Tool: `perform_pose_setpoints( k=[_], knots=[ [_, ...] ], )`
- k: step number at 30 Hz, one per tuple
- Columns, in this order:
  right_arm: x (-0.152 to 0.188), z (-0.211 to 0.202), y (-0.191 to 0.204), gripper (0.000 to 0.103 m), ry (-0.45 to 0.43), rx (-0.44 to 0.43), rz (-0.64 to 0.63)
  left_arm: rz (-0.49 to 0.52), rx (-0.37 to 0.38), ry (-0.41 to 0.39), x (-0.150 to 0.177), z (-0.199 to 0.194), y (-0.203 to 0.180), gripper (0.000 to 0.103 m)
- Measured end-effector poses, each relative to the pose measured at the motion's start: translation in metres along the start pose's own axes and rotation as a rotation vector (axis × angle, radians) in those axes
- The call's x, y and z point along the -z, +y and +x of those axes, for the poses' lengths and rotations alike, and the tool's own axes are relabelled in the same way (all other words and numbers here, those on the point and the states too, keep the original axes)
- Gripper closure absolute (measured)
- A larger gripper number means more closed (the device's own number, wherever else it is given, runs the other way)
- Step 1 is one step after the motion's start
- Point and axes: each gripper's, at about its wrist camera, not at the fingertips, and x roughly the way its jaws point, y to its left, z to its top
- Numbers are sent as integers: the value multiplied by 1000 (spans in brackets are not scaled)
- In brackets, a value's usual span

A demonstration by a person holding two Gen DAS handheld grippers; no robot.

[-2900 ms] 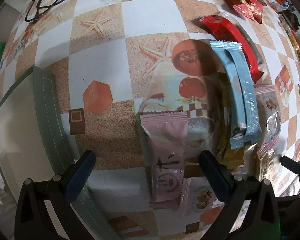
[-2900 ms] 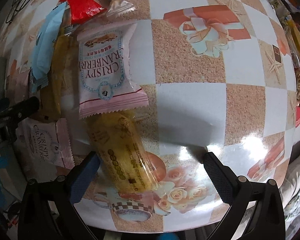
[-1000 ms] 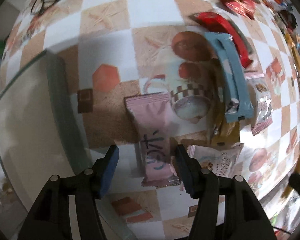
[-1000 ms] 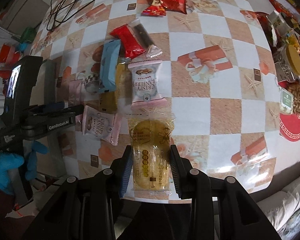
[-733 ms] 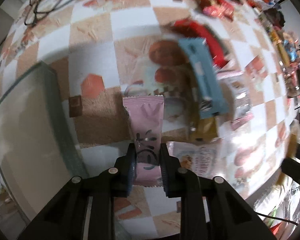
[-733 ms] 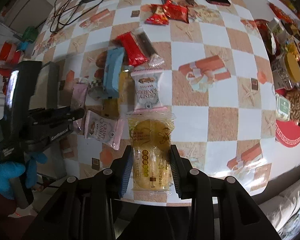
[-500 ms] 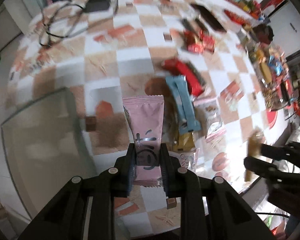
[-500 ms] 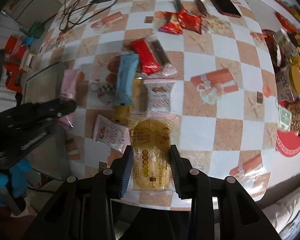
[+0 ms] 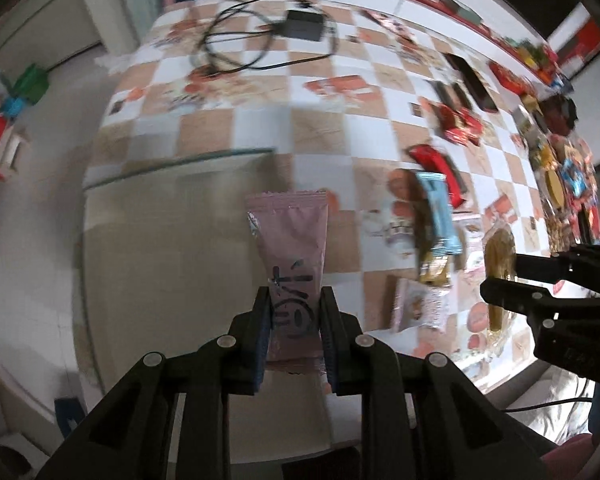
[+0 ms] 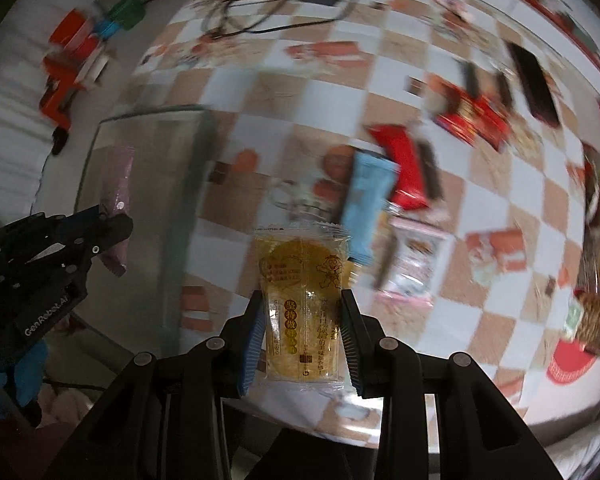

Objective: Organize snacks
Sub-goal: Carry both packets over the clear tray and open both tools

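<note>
My left gripper [image 9: 294, 312] is shut on a pink snack packet [image 9: 290, 248], held in the air above the near right part of a shallow grey-green tray [image 9: 148, 240]. My right gripper [image 10: 302, 316] is shut on a clear packet with a yellow cake [image 10: 302, 300], lifted over the checkered table. In the right wrist view the left gripper [image 10: 100, 236] with the pink snack packet [image 10: 118, 184] hangs over the tray [image 10: 156, 148]. The right gripper [image 9: 512, 276] with the yellow cake packet [image 9: 498, 256] shows at the right of the left wrist view.
On the table remain a light blue packet [image 9: 438, 212], a red packet [image 9: 436, 160], a gold bar [image 9: 432, 268] and two pink-white cranberry packets [image 9: 418, 304]. A cable and charger [image 9: 304, 24] lie at the far end. More snacks crowd the right edge [image 9: 564, 176]. A blue-gloved hand [image 10: 20, 364] holds the left gripper.
The left gripper closed on the pink packet, lifted it off the table and carried it left over the tray. The right gripper rose and moved left with the yellow cake packet held throughout.
</note>
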Motion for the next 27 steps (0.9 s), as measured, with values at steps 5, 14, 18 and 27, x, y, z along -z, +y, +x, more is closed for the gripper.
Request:
perform_pose_setpoints(
  k=[5,14,18,27],
  knots=[
    [-17,14,50,66,34,-41,-117,-62,-25,20,13,3,35,78],
    [-29,51,134,66,118,-100,-266,-169,-44,129,48,23,87,78],
    [-33,66,151,66,151,-105,-288,-171,-53,173,59,34,94,78],
    [-38,84,170,65,186,-110,-295,-167,-116,212,71,41,99,34]
  ],
)
